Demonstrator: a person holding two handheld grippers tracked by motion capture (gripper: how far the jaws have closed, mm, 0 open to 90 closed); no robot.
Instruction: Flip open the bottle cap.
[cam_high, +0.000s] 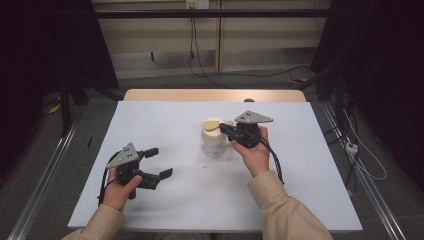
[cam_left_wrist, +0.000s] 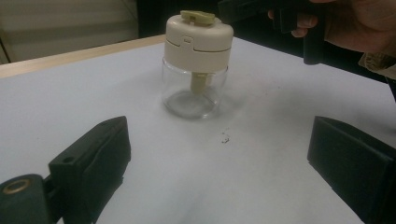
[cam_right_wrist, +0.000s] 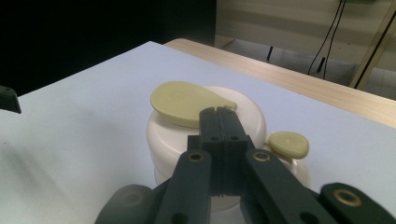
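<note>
Dark curtains flanked the far wall, and below them lay the white table (cam_high: 165, 200), filling the middle of the high view. Near its centre we saw a small clear jar (cam_high: 214, 148) with a cream lid (cam_high: 214, 135) and a pale yellow paddle-shaped handle (cam_high: 212, 123) on top. Just right of it, our right gripper (cam_high: 223, 129) reached over the lid, its jaws pressed flat together with nothing between them; in the right gripper view the tips (cam_right_wrist: 218, 114) lay against the narrow end of the yellow handle (cam_right_wrist: 182, 100). A smaller yellow tab (cam_right_wrist: 288, 143) stuck out at the lid's edge. Our left gripper (cam_high: 159, 162) sat well apart at the lower left, jaws wide and empty, pointing toward the jar (cam_left_wrist: 195, 91).
</note>
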